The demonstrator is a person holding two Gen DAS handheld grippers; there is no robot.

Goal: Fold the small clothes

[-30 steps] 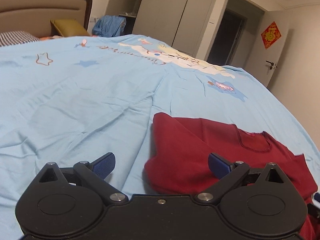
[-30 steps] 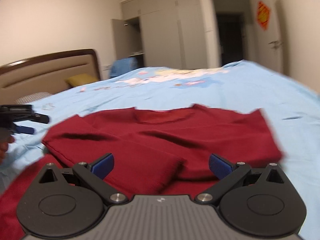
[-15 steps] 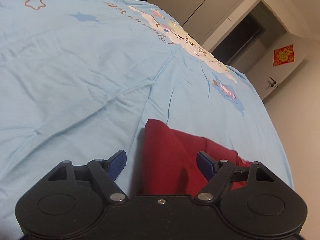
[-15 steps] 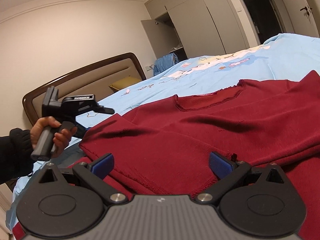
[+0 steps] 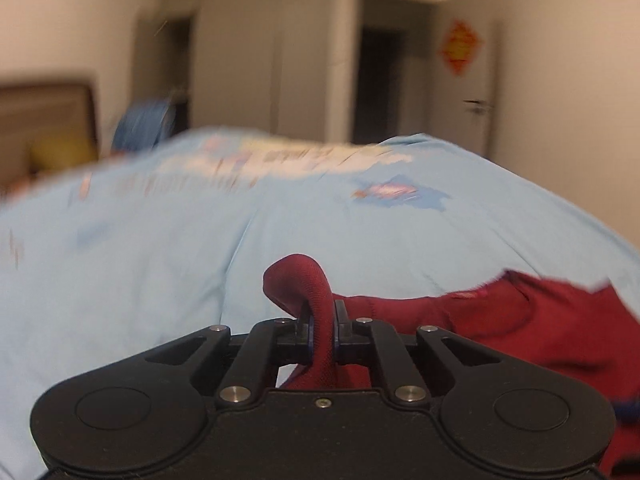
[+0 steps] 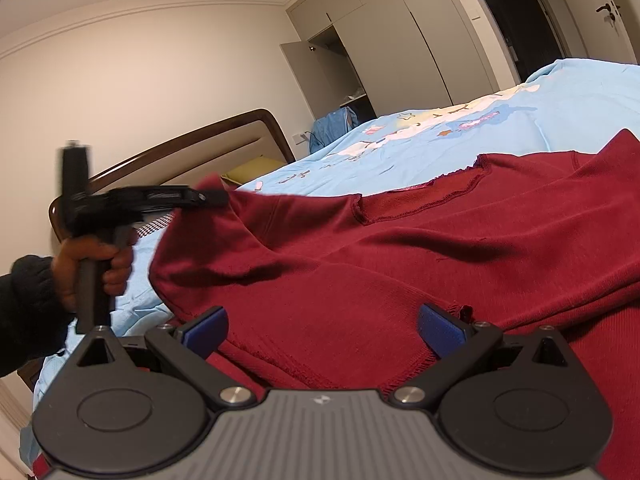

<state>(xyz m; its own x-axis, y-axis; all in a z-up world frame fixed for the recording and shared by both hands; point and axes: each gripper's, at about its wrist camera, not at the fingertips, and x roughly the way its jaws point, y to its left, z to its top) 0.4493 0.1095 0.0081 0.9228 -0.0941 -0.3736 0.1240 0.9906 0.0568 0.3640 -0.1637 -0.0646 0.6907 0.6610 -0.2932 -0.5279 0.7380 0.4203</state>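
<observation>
The left tool [image 5: 322, 330] is pinched tight on a fold of the dark red sweater [image 6: 400, 272], a loop of fabric bulging up between its blue pads, and in the right wrist view it lifts that corner off the light blue bed sheet [image 5: 160, 248], gripped by a hand [image 6: 94, 264] in a black sleeve. The right tool [image 6: 322, 330] is spread wide just over the sweater's folded lower edge, holding nothing, while the rest of the sweater lies spread across the bed.
</observation>
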